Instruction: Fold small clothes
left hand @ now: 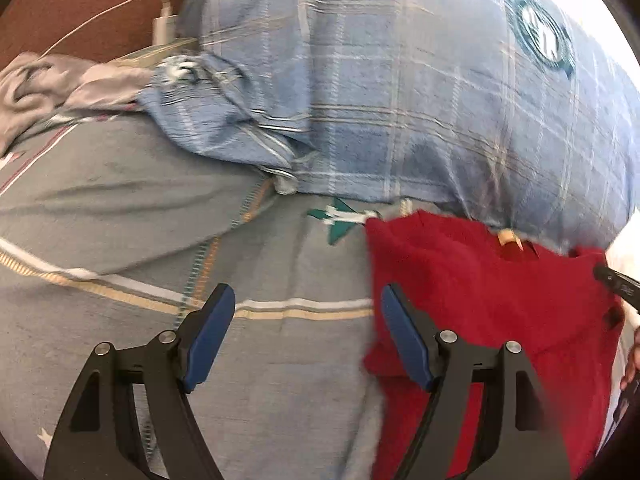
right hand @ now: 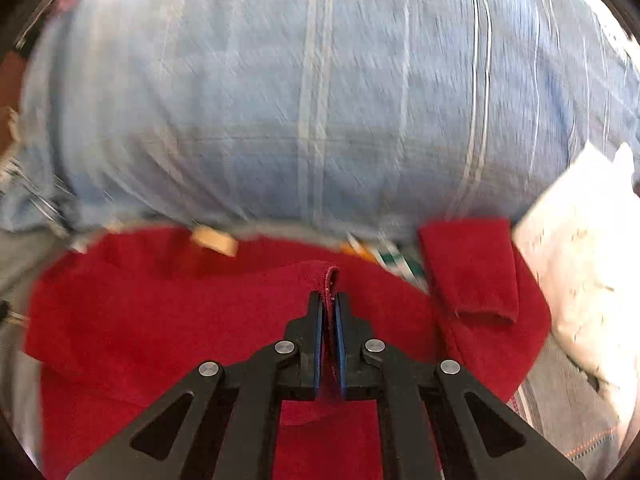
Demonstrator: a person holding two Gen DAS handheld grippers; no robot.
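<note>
A small red knit garment (right hand: pixel 168 320) lies spread on a bed covered by a grey sheet with cream and orange stripes (left hand: pixel 120 208), its upper edge against a large blue plaid pillow (left hand: pixel 400 80). The right tool (right hand: pixel 330 304), its blue-padded jaws closed tight, pinches a raised fold of the red fabric near the garment's middle; a thin ridge of cloth stands up between the pads. One short red sleeve (right hand: pixel 468 272) lies flat to the right of that pinch, beside a white speckled cloth (right hand: pixel 580 272). A tan label (right hand: pixel 214 242) shows at the garment's top edge.

The left tool (left hand: pixel 308 300) hovers with jaws wide apart and nothing between them, above bare sheet at the garment's left edge; its right blue pad (left hand: pixel 404 336) overlaps the red fabric in this view, though contact cannot be judged. A crumpled grey cloth (left hand: pixel 60 84) lies at the far left, with a white charger and cable (left hand: pixel 162 20) behind it. Both views are blurred by movement.
</note>
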